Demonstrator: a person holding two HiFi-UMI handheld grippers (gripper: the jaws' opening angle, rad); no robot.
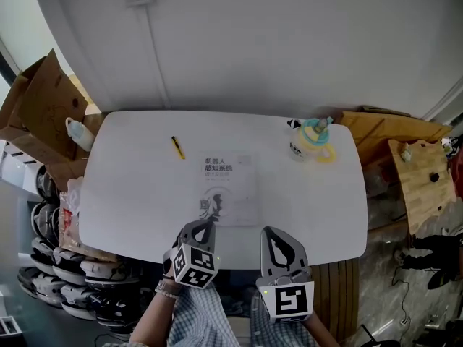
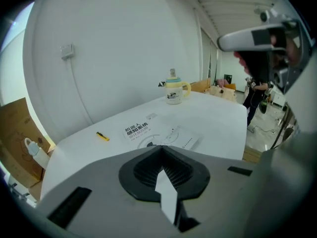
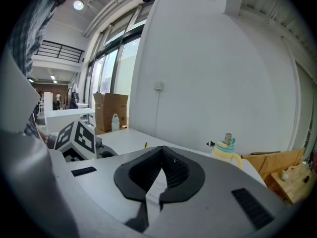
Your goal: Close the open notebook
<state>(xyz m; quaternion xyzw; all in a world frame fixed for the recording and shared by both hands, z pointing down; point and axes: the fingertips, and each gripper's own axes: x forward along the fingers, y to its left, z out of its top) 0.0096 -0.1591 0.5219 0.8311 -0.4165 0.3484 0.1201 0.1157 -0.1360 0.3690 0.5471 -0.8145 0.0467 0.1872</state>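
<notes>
The white table (image 1: 130, 194) fills the middle of the head view, under a bare white wall. A brown cardboard box (image 1: 40, 114) leans at the upper left of that frame, and a wooden board (image 1: 416, 183) lies off the table's right end. The notebook (image 1: 230, 186) lies flat in the centre of the table, closed, with its printed cover facing up. My left claw (image 1: 207, 221) sits at the lower middle of the frame, its tips at the notebook's lower edge. Its own view shows the two jaws pressed together at the tips with nothing between them, and the notebook just beyond. My right claw (image 1: 269, 231) is beside it, a little further right, near the table's lower edge and clear of the notebook. Its jaws are also pressed together and empty. A pale mug (image 1: 316, 139) with a yellow handle stands at the table's upper right. A small yellow pen (image 1: 178, 147) lies toward the upper left of the notebook, well apart from it.
</notes>
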